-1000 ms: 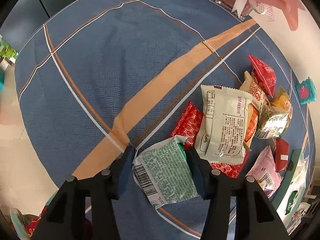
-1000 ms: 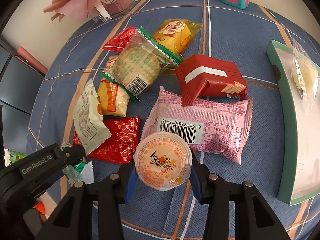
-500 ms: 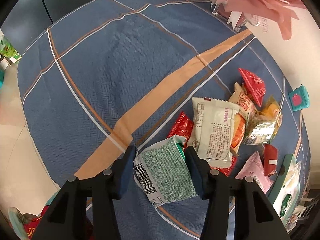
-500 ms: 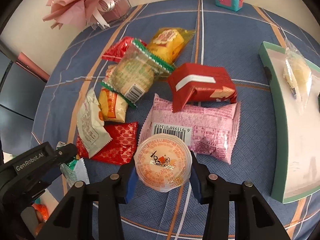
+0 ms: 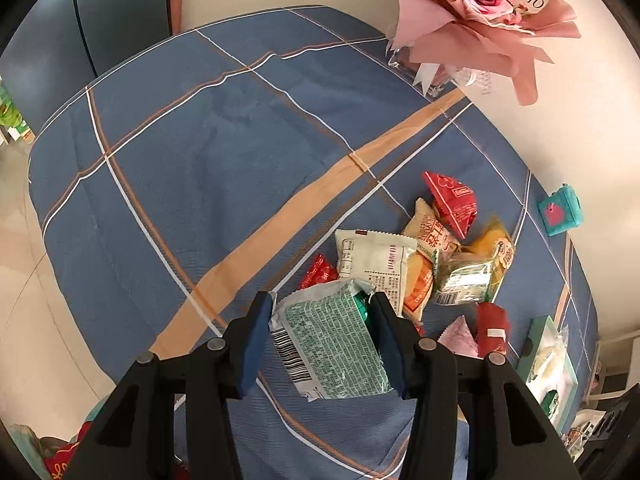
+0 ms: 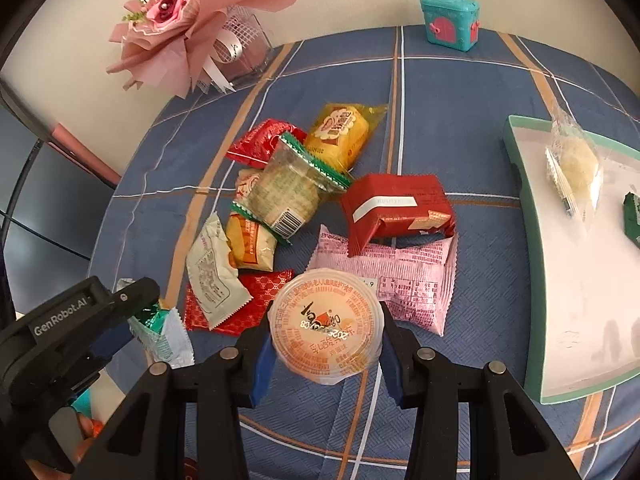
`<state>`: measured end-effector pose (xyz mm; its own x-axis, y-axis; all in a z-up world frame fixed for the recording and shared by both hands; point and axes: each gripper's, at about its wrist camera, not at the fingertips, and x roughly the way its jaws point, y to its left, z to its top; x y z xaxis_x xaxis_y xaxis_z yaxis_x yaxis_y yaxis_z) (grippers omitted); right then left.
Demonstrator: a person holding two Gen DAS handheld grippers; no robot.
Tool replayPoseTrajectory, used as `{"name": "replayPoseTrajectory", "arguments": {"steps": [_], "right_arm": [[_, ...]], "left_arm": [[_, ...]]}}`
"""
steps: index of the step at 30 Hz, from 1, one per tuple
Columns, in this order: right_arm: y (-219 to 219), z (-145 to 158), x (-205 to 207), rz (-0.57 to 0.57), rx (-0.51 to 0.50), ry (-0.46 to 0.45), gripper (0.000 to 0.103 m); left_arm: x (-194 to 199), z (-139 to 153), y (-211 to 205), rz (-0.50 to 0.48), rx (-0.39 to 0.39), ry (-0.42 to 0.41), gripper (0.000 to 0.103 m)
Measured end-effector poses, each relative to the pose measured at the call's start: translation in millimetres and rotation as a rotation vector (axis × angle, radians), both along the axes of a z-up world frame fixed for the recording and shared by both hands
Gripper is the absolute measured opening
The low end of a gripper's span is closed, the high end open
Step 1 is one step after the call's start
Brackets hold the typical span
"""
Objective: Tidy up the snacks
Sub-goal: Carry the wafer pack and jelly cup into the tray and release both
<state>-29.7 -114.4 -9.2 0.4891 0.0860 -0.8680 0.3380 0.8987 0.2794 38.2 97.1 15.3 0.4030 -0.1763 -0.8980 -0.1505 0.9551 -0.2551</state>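
Pinching a green-and-white snack packet between its two blue-padded fingers, the left gripper holds it above the blue plaid tablecloth, barcode end nearest the camera. Just beyond the packet lies the snack pile — a white sachet, a red triangular packet, a yellow cake packet and others overlapping. A pink bouquet stands at the table's far edge, and a small teal box sits near the wall.

From the right wrist camera, the right gripper is closed on an orange jelly cup, lid facing the lens, held over the near edge of a pink wrapper. A red box-shaped packet rests on that wrapper's far side. To the right, a green-rimmed tray holds a clear-wrapped pale pastry and a dark green item at the frame edge. The left gripper shows at the lower left, clamping its green packet — near a flat red patterned sachet.
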Motion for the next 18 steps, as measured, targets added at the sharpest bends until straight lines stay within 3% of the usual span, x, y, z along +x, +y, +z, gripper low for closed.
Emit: {"name": "replayPoseTrajectory", "arguments": {"steps": [8,18], "right_arm": [[-18,0,-7,-0.035,-0.014,0.014,0.047],[-78,17,-37,-0.175,-0.044,-0.014,0.048]], "left_arm": [[-1,2,-36,-0.082,0.029,-0.036,0.052],[-33,17,-132,-0.327,0.097,-0.120,0.052]]}}
